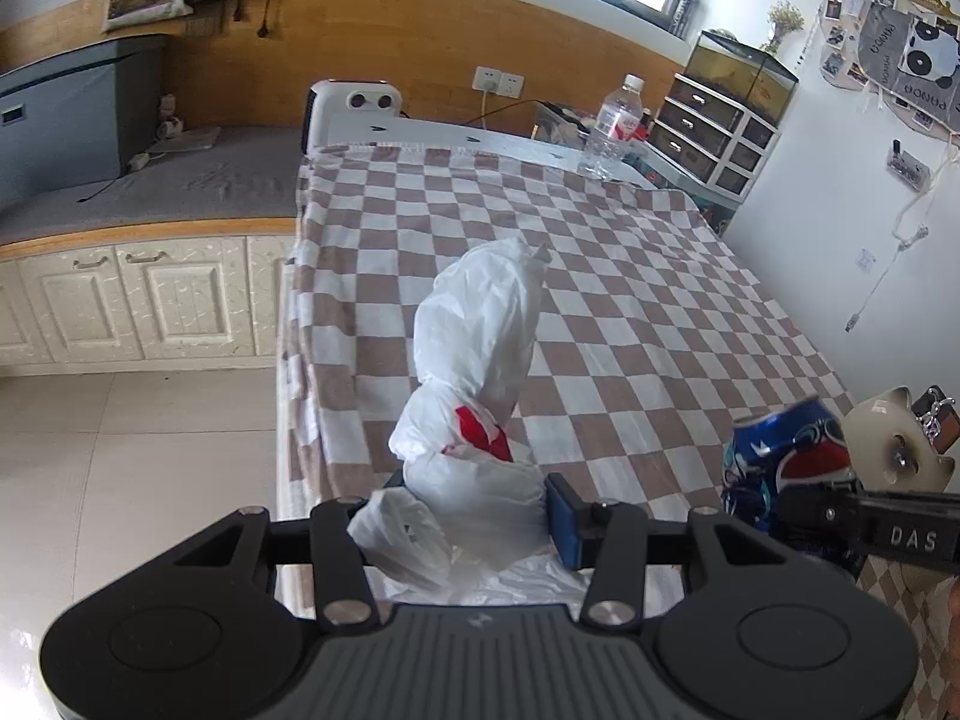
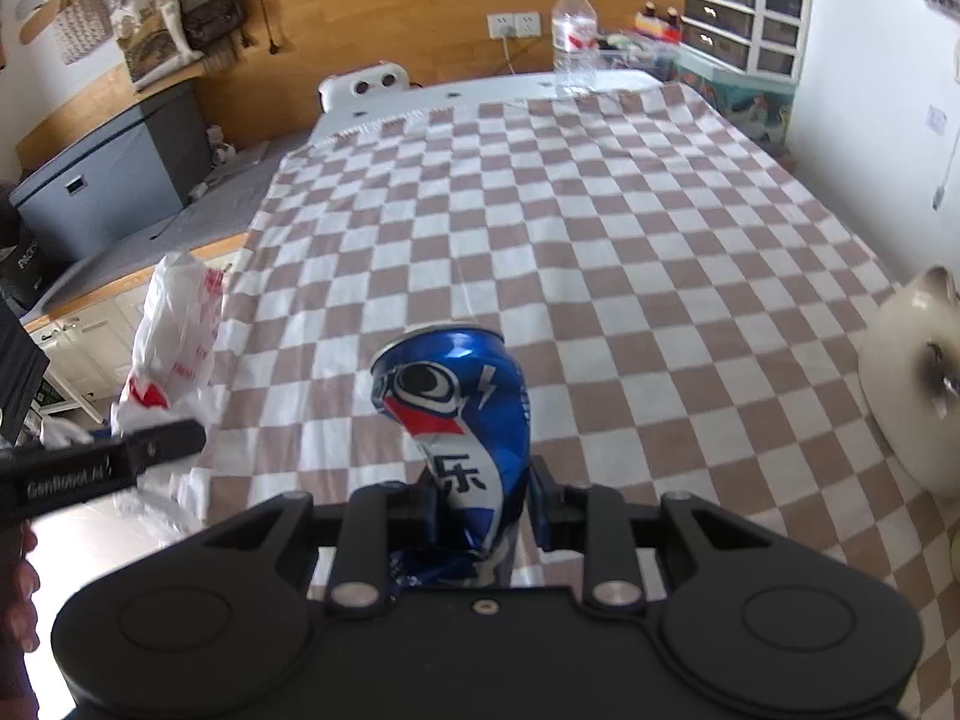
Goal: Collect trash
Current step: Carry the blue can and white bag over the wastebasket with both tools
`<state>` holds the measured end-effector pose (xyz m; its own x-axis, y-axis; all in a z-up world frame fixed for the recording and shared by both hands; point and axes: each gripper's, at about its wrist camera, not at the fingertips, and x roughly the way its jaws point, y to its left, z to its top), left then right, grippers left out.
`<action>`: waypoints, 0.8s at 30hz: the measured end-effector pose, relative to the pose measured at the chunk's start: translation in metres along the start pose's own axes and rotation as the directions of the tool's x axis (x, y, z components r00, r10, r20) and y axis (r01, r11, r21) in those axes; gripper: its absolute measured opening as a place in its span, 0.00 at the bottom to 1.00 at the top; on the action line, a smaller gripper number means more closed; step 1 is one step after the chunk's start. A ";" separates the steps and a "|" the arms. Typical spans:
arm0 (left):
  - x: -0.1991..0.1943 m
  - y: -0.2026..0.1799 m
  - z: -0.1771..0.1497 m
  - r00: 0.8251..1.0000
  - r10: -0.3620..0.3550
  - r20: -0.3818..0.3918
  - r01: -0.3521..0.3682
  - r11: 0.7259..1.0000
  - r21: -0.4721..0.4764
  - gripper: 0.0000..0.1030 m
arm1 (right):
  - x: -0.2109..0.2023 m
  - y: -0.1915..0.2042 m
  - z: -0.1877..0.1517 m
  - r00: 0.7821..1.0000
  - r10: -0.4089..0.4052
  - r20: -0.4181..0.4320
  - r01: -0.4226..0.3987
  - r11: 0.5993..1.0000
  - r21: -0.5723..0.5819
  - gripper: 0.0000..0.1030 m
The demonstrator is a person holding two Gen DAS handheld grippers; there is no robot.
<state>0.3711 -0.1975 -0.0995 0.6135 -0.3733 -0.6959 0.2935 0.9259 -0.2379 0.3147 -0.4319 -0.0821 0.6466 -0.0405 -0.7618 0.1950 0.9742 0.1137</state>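
My left gripper (image 1: pixel 474 504) is shut on a white plastic bag (image 1: pixel 480 348) with red print, held up over the near left part of the checkered table (image 1: pixel 660 300). The bag also shows at the left in the right wrist view (image 2: pixel 174 324), with the left gripper's finger (image 2: pixel 162 441) below it. My right gripper (image 2: pixel 480 498) is shut on a dented blue Pepsi can (image 2: pixel 462 414), held upright above the cloth. In the left wrist view the can (image 1: pixel 786 462) sits at the right, gripped by the right gripper's finger (image 1: pixel 840 504).
A clear water bottle (image 1: pixel 612 126) stands at the table's far edge. A white cat-shaped ceramic piece (image 2: pixel 918 384) sits at the right edge. Drawer units (image 1: pixel 708 132) stand behind, cabinets (image 1: pixel 120 294) and tiled floor to the left.
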 end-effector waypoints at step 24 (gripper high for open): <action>-0.064 0.178 -0.005 0.984 0.177 0.005 -0.176 0.980 -0.092 0.47 | 0.027 0.187 -0.011 0.985 0.169 -0.037 -0.172 0.976 -0.133 0.28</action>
<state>0.3806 -0.0090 -0.1003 0.6596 -0.2037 -0.7235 0.1125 0.9785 -0.1730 0.3607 -0.2481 -0.0888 0.6422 0.1326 -0.7549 -0.0188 0.9873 0.1574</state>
